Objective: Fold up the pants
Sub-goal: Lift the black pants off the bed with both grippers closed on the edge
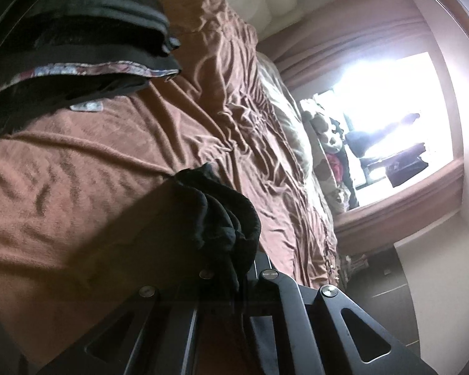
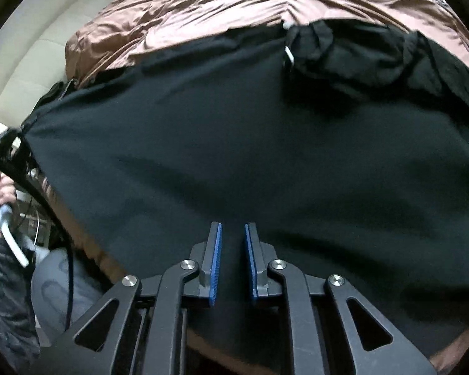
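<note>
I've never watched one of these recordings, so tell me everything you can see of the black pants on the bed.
The pants are black, of soft matte cloth, spread wide over the brown bedspread. Near their far edge the cloth bunches into folds with a small white tag. The left gripper is shut on a gathered bunch of black fabric, seemingly these pants. The right gripper hangs over the flat middle, its blue pads slightly apart with nothing gripped between them.

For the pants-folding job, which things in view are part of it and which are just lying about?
In the job:
- black pants, spread on the brown bedspread
- left claw, shut on a bunched edge of the pants
- right claw, apart above the fabric

Lying about:
- stack of folded clothes
- patterned pillow
</note>
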